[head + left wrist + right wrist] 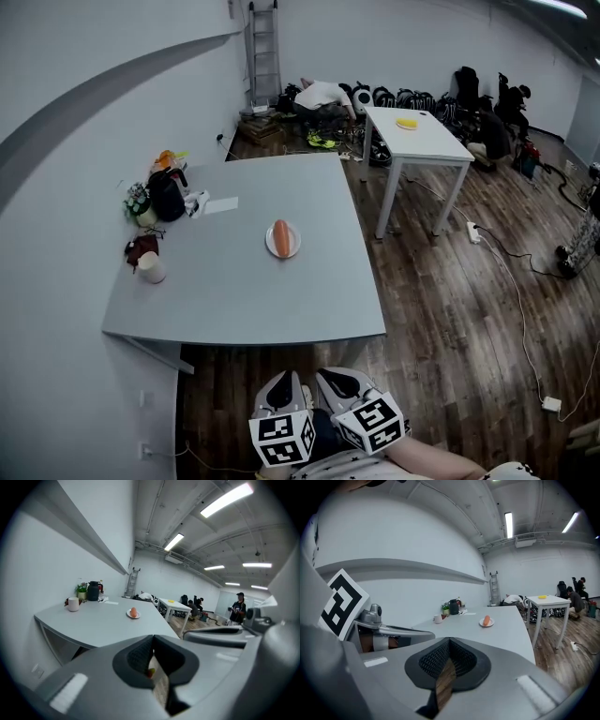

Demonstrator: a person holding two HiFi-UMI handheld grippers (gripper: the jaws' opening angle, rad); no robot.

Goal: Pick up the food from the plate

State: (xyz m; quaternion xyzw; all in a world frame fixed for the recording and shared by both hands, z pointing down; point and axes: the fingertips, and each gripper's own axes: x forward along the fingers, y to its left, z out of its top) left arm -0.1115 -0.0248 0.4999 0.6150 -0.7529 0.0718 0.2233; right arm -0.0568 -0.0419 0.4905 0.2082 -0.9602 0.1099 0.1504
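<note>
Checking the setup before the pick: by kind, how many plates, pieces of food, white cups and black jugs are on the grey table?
plate: 1
piece of food: 1
white cup: 1
black jug: 1
Total on the grey table: 4

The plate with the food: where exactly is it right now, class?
In the head view the plate sits slightly right of centre on the grey table, standing alone, well right of the white cup near the table's left edge.
</note>
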